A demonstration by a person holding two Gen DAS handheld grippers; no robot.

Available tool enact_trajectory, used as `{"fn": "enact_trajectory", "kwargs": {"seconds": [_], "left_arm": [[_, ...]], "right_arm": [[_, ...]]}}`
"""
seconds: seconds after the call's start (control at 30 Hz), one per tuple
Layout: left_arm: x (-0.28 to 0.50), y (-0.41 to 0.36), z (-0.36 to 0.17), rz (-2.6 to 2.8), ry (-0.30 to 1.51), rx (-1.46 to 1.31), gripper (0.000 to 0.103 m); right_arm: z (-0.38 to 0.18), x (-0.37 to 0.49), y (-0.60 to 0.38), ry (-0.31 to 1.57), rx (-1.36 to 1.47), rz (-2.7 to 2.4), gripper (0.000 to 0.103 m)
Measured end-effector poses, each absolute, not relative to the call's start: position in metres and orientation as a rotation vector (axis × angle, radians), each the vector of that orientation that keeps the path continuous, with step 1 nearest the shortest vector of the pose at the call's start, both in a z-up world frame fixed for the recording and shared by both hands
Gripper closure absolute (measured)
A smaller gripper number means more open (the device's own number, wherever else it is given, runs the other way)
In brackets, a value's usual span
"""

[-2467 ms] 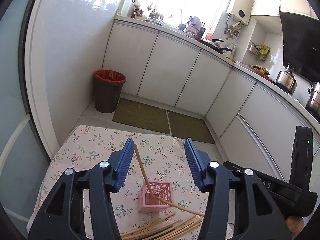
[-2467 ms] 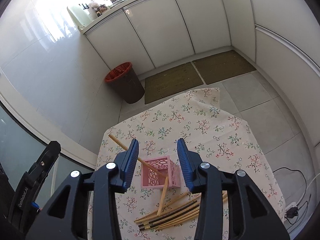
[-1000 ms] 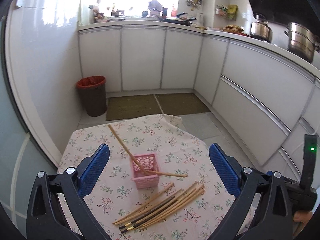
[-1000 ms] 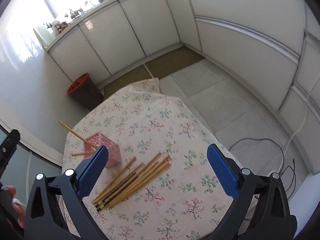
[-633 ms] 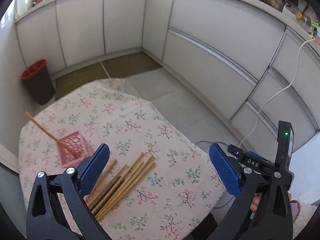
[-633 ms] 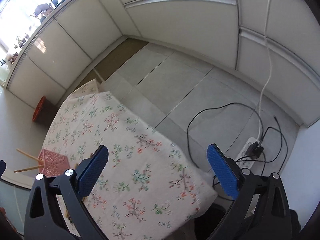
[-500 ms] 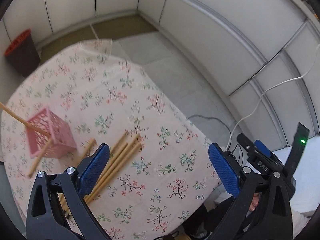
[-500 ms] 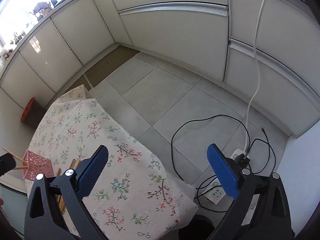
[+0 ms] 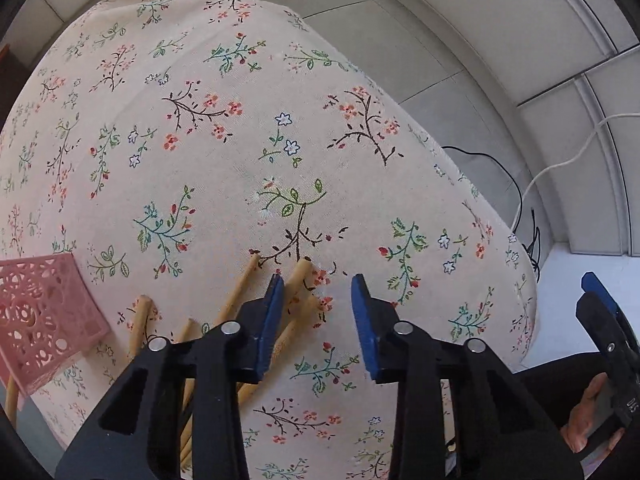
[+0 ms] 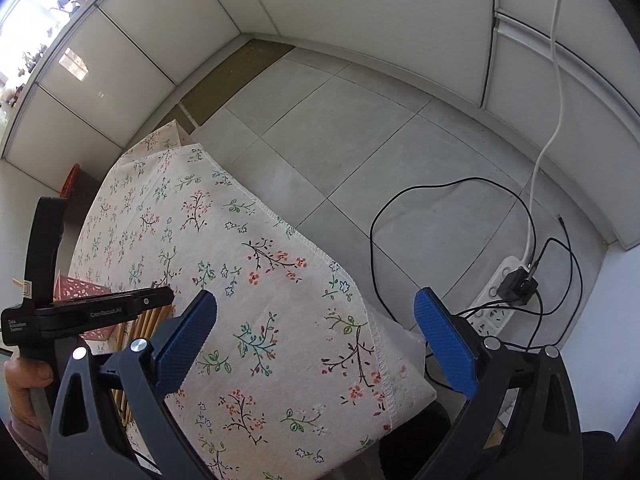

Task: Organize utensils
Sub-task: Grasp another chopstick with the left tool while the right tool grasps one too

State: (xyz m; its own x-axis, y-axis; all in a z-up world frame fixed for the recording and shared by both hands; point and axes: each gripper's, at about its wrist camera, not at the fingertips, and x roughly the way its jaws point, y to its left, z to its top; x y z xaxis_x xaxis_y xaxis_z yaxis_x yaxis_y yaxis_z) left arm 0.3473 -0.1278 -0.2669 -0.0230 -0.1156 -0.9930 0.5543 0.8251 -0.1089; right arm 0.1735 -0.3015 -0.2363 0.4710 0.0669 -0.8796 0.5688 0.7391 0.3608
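Several wooden chopsticks (image 9: 244, 284) lie in a loose bundle on the flowered tablecloth (image 9: 240, 128). My left gripper (image 9: 317, 280) points down over their far ends, and its jaws are closing. Two chopstick tips (image 9: 301, 270) lie between them, close to the left finger (image 9: 270, 312); the pads do not press on them. A pink lattice basket (image 9: 40, 320) stands at the left with a chopstick in it. My right gripper (image 10: 316, 300) hangs wide open over the table's near corner, holding nothing. The right wrist view also shows the left gripper's body (image 10: 100, 312), the basket (image 10: 80, 288) and chopsticks (image 10: 148, 320).
The tablecloth's hemmed edge (image 10: 320, 252) drops off to a tiled floor. A white power strip (image 10: 500, 300) with black cables (image 10: 384, 208) lies on the floor at the right. White cabinets (image 10: 360, 8) line the walls. A red bin (image 10: 70, 178) stands beyond the table.
My left gripper has dropped close to the table over the chopstick ends, and its jaws have narrowed from wide open. The right gripper has sunk a little and stays wide open.
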Motion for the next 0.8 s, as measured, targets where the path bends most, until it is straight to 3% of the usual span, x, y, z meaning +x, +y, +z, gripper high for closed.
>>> {"fn": "enact_trajectory", "kwargs": {"seconds": [0.13,0.57,0.8], "left_arm": [[0.353,-0.124,-0.274,-0.537,1.504,0.382,0.083],[0.337,-0.118,-0.269,-0.509,1.413,0.351,0.092],[0.320,-0.098,-0.227,-0.528,1.311,0.270,0.097]], "right_arm": [[-0.239,0.178,-0.297,1.069,0.693,-0.323,0.007],[-0.248,0.188,-0.281,1.155,0.669,-0.289,0.007],[-0.256,0.199,-0.256,1.206,0.620,-0.260,0.007]]}}
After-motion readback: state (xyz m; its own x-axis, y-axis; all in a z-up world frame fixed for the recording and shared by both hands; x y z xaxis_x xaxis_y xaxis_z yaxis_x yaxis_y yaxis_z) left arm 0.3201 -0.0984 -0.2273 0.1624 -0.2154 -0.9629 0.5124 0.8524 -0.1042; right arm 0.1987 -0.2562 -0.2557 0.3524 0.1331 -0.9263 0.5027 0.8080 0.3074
